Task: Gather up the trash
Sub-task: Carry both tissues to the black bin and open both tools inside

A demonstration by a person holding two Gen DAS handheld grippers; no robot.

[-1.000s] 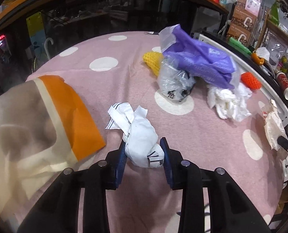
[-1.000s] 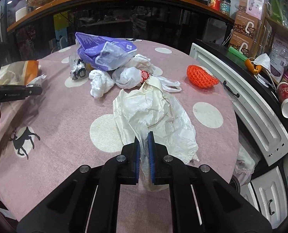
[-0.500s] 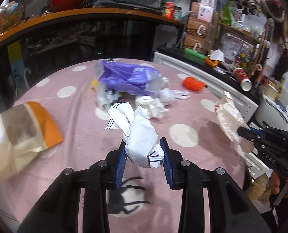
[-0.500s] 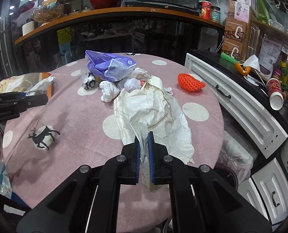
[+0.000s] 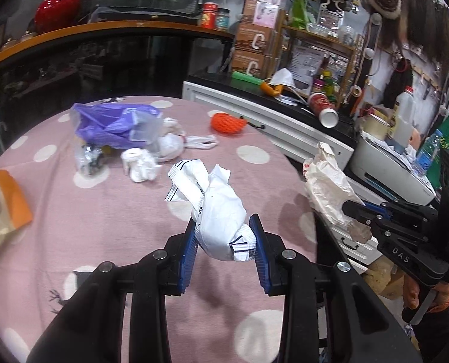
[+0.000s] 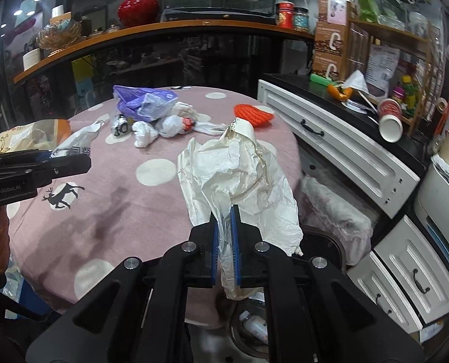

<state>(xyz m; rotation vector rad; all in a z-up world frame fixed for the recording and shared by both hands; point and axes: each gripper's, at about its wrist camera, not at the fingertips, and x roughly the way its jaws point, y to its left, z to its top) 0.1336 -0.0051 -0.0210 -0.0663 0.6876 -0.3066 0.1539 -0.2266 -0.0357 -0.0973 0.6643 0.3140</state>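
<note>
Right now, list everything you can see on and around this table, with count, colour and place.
White wrapper: 1, white, in left gripper.
Crumpled paper: 1, cream, in right gripper, past the table's edge.
Plastic bag: 1, purple, far side of table.
Knotted bags: about 3, white, beside purple bag.
Net: 1, orange, far right of table.
Snack bag: 1, orange-beige, left edge.
Tablecloth: 1, pink, white dots.
Paper cup: 1, red-white, tipped on counter.
Vase: 1, red, shelf.
Left gripper: jaws on wrapper.
Right gripper: jaws on paper.
</note>
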